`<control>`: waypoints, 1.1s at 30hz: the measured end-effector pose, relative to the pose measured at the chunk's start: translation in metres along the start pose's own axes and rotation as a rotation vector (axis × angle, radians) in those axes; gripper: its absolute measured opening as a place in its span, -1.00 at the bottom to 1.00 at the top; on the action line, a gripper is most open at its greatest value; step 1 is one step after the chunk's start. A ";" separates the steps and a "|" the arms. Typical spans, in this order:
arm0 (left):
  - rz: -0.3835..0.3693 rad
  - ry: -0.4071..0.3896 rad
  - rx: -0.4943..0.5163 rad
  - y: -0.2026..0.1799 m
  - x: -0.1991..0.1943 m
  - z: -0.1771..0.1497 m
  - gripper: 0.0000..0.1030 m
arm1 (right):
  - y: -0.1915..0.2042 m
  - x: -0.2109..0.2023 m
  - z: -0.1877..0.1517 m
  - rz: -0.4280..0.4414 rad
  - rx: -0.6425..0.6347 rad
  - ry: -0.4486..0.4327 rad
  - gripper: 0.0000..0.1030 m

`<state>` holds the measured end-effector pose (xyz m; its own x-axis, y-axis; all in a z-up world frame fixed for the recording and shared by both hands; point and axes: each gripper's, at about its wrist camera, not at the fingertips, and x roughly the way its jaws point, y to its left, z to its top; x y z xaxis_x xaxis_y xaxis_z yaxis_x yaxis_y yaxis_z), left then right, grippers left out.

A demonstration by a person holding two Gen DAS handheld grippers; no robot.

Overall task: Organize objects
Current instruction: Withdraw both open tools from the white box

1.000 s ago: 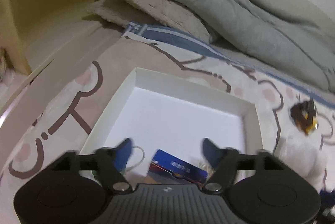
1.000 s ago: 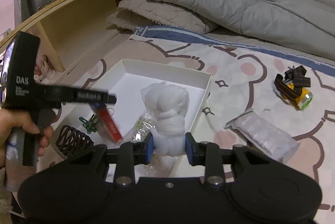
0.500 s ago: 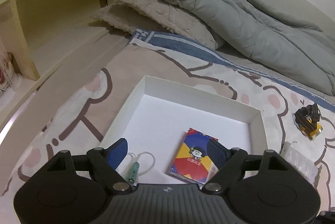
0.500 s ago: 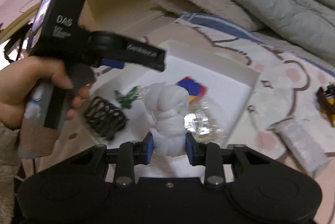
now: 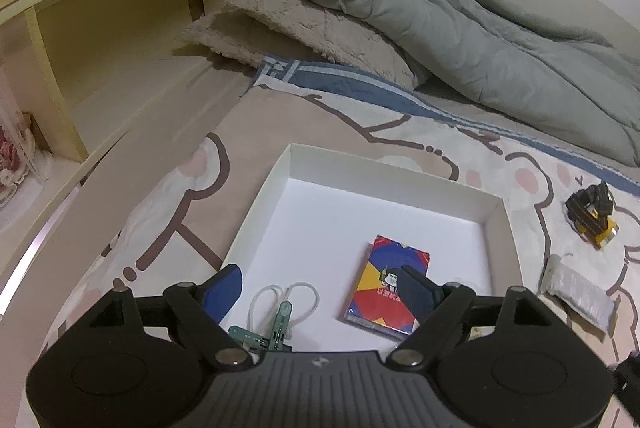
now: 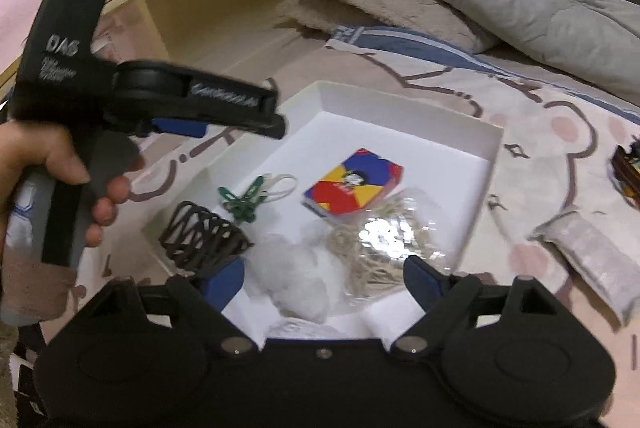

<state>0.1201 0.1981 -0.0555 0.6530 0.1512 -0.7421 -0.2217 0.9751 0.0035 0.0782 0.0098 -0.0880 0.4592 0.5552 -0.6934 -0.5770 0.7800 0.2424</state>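
Observation:
A white open box lies on the bed sheet. In it are a red, blue and yellow card pack, a green clip with white loops, a dark mesh item, a bag of pale sticks and a white cotton bag. My left gripper is open and empty above the box's near end; it also shows in the right wrist view. My right gripper is open, with the cotton bag lying between its fingers.
A grey wrapped packet and a black and yellow strap bundle lie on the sheet right of the box. A wooden shelf unit stands at the left. A pillow and grey duvet lie behind.
My right gripper has opened and let the cotton bag down into the box. My left gripper has drawn back and up from the card pack.

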 end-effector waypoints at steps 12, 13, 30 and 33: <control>0.003 -0.021 0.042 -0.013 -0.017 -0.004 0.75 | -0.035 -0.030 0.013 -0.046 0.081 -0.041 0.77; 0.003 -0.025 0.043 -0.015 -0.019 -0.004 0.77 | -0.037 -0.033 0.014 -0.050 0.081 -0.044 0.80; -0.071 -0.094 0.122 -0.067 -0.056 -0.010 0.96 | -0.092 -0.094 0.010 -0.284 0.116 -0.133 0.94; -0.090 -0.103 0.136 -0.078 -0.062 -0.013 0.97 | -0.102 -0.104 0.007 -0.322 0.121 -0.145 0.94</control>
<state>0.0874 0.1110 -0.0187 0.7378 0.0714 -0.6712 -0.0640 0.9973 0.0357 0.0940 -0.1255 -0.0362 0.7001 0.3042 -0.6460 -0.3074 0.9450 0.1119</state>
